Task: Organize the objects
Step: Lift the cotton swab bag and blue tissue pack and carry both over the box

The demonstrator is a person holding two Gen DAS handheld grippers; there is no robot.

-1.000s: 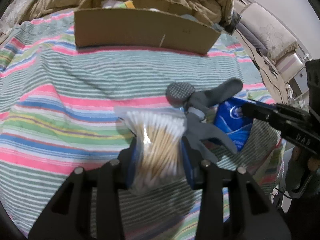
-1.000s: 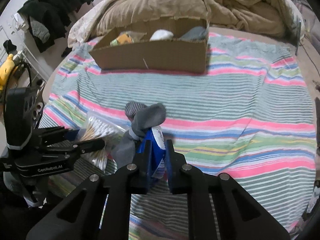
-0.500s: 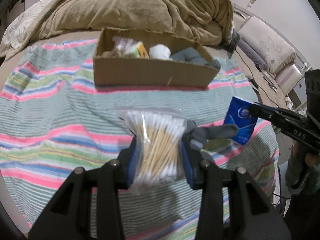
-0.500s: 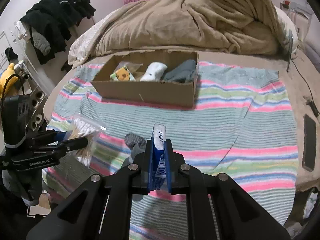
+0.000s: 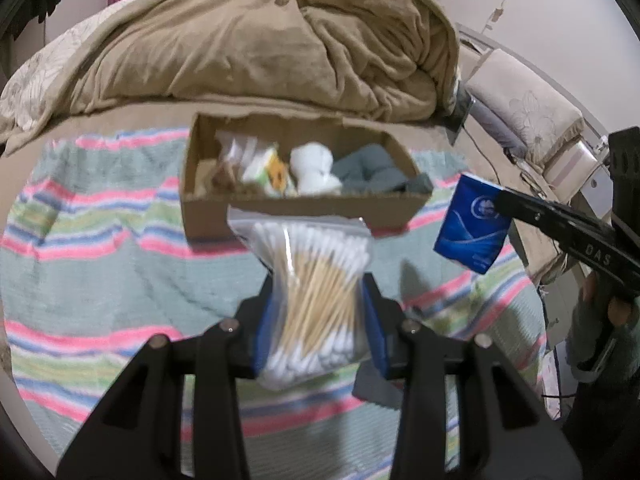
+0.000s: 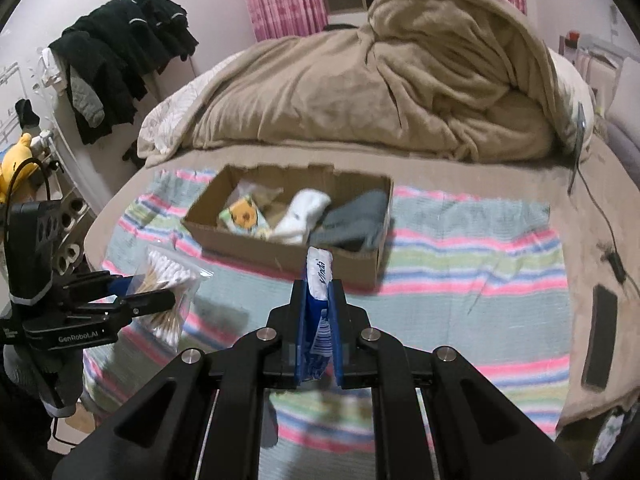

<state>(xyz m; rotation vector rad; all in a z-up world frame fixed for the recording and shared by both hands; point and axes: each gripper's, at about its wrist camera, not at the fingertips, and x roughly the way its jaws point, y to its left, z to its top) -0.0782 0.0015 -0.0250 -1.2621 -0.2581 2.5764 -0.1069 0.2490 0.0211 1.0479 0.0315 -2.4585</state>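
Observation:
My left gripper (image 5: 320,300) is shut on a clear bag of cotton swabs (image 5: 316,280), held in the air above the striped blanket (image 5: 100,280). From the right wrist view the same bag (image 6: 168,280) hangs at the left. My right gripper (image 6: 318,292) is shut on a blue tissue pack (image 6: 318,276), held upright; the pack (image 5: 472,224) also shows at the right of the left wrist view. Beyond both stands an open cardboard box (image 6: 280,248) holding a white sock (image 6: 304,216), a grey sock (image 6: 356,220) and a yellow packet (image 6: 244,216).
A rumpled tan duvet (image 6: 400,92) fills the bed's far half behind the box. A dark phone (image 6: 600,332) and a cable (image 6: 600,216) lie near the right edge of the bed. Dark clothes (image 6: 120,56) hang at the far left.
Both grippers have risen off the blanket with the swab bag and the tissue pack. The grey sock stayed down on the blanket. The box's inside now shows from above.

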